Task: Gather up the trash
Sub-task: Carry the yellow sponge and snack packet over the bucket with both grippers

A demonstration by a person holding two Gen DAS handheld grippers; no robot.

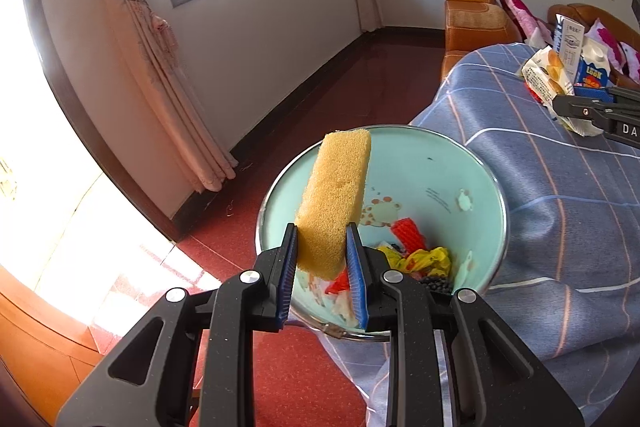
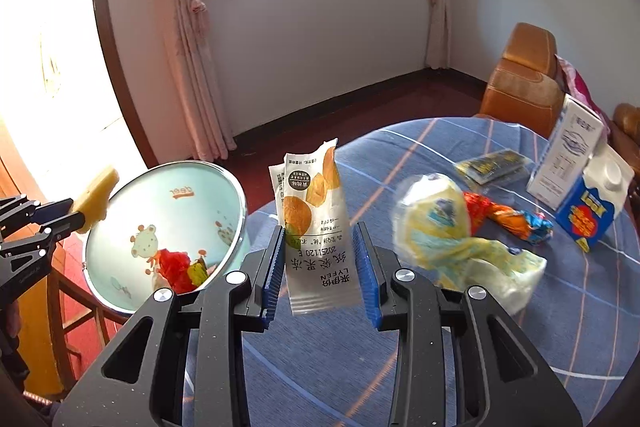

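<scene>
Left gripper [image 1: 322,251] clamps sponge [image 1: 334,199] over bin [image 1: 496,187] at frame center; right gripper [image 2: 320,255], gripping wrapper [image 2: 316,223], has bin lower left.

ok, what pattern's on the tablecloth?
Blue plaid tablecloth with white and pinkish-orange lines; clearest in the right wrist view.

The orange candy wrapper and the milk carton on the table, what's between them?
Only bare tablecloth separates the orange candy wrapper from the milk carton, in the right wrist view.
</scene>
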